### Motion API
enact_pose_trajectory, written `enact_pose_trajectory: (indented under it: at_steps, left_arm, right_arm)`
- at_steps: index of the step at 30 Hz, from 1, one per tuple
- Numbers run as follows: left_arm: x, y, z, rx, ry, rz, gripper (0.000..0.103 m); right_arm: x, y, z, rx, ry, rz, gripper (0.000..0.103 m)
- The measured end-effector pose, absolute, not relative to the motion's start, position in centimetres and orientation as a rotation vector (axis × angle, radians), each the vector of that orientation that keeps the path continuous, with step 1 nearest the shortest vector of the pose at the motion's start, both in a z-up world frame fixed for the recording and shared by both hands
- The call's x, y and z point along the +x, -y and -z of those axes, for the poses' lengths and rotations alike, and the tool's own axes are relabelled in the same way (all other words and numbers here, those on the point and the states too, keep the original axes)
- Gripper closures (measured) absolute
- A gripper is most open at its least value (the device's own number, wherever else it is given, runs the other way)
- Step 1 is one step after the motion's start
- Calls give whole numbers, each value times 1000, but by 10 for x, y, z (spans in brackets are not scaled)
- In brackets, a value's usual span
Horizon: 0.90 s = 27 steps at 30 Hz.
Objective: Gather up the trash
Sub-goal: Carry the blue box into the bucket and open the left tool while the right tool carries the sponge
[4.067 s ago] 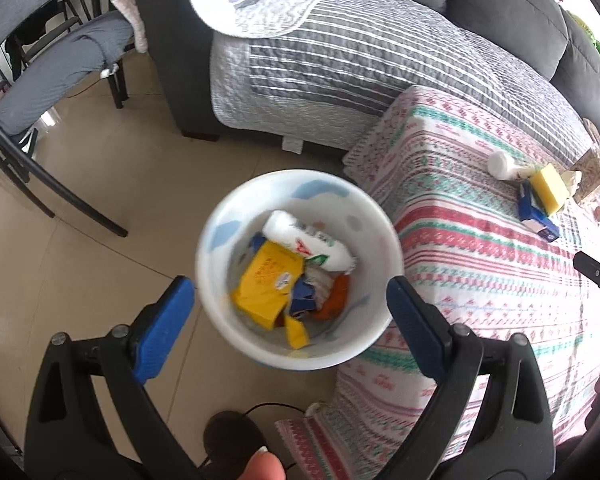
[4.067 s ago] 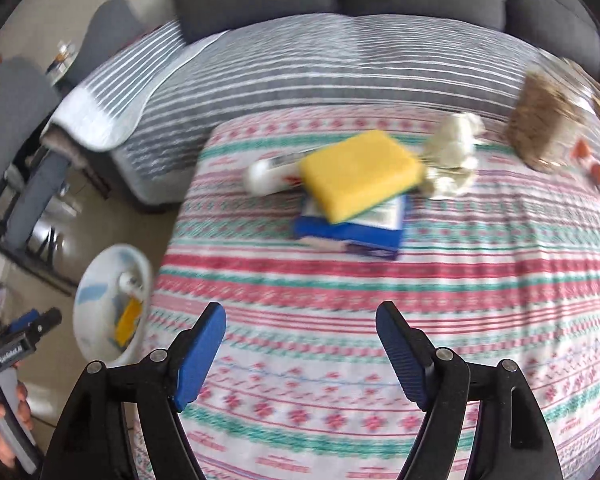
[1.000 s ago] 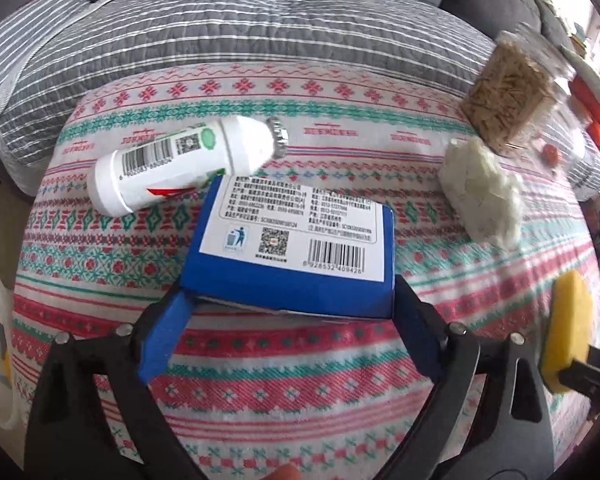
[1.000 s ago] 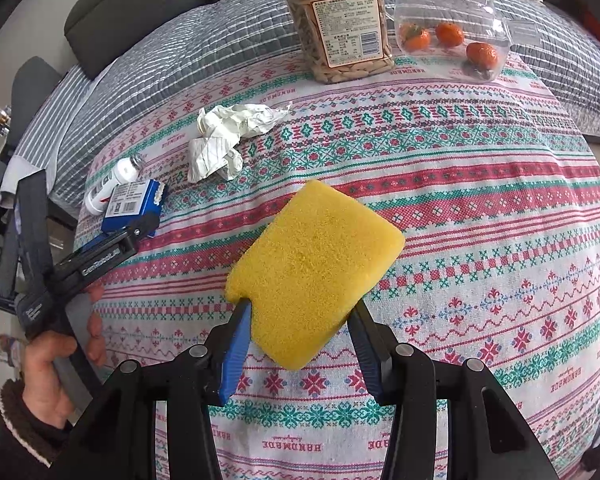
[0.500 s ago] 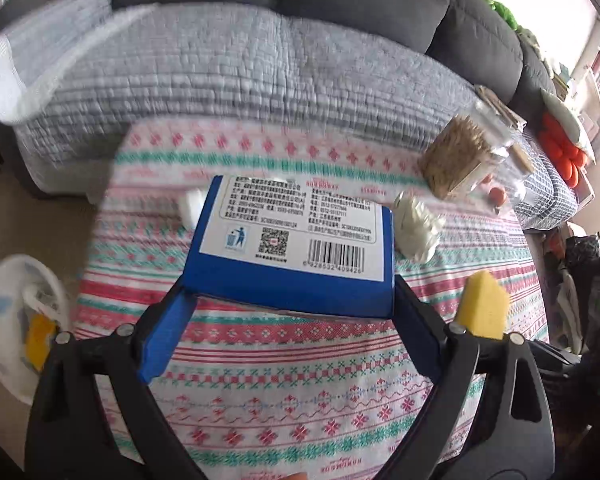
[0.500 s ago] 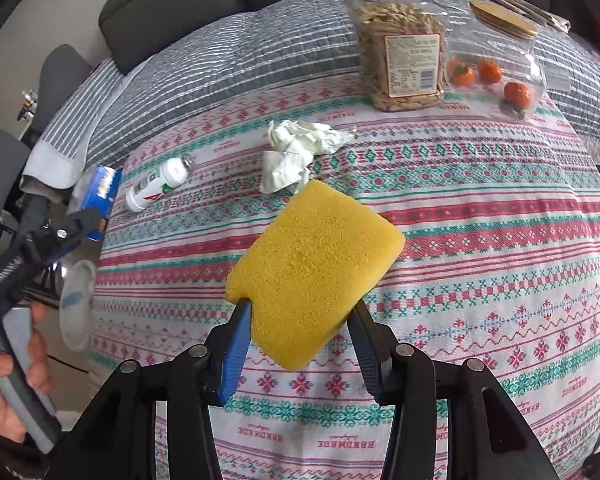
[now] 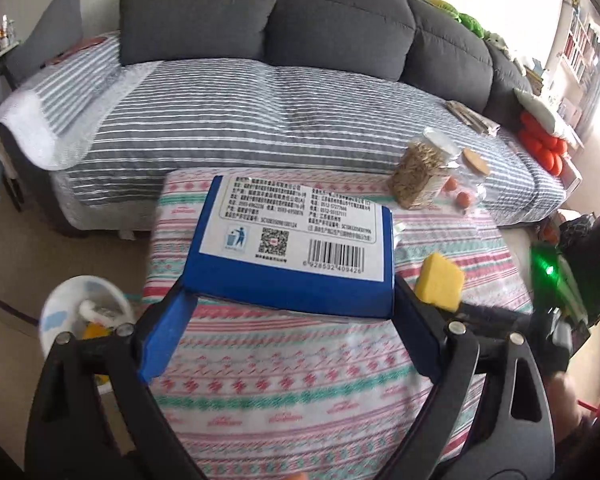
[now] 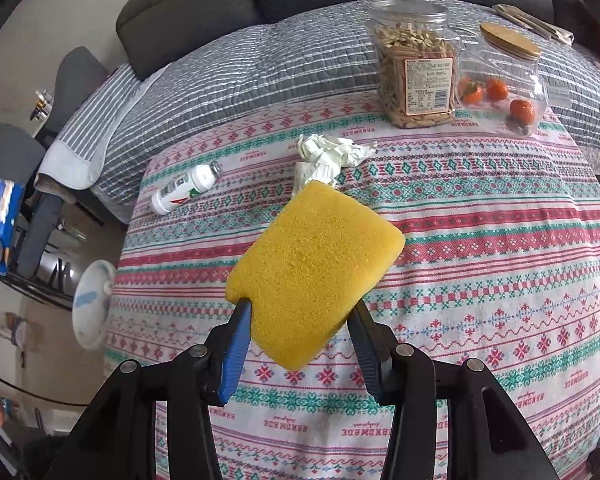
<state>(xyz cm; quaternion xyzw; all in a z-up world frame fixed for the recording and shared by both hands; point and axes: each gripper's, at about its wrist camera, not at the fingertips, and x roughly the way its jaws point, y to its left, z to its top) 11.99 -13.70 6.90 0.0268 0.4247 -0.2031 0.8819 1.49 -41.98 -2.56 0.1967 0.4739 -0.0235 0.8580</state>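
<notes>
Gripping blue box [image 7: 296, 254] – left hand-held gripper [image 7: 290, 320] | right hand-held gripper [image 8: 302, 344] – yellow sponge [image 8: 314, 268]

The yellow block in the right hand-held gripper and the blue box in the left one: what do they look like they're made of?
Yellow block: likely foam sponge, given its matte, finely pitted surface and rounded corners. Blue box: apparently printed cardboard, with sharp folded edges, a faint sheen, and a white label panel bearing a barcode and QR code. Each is clamped in its hand-held gripper, right and left.
</notes>
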Motion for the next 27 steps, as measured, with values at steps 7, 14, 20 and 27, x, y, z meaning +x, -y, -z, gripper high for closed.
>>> enact_pose_trajectory:
  at_steps: [7, 14, 20, 27]
  left_arm:
    - [129, 72, -52, 32, -913, 330, 9]
    - [145, -12, -12, -44, -932, 174, 9]
    - [162, -67, 31, -96, -1031, 57, 9]
    - [183, -91, 46, -79, -1068, 9, 9]
  right_arm:
    - [24, 396, 25, 406, -1003, 33, 54]
    - [47, 359, 33, 385, -1035, -2, 54]
    - [70, 315, 40, 335, -1048, -52, 54]
    - [91, 258, 49, 275, -1061, -134, 54]
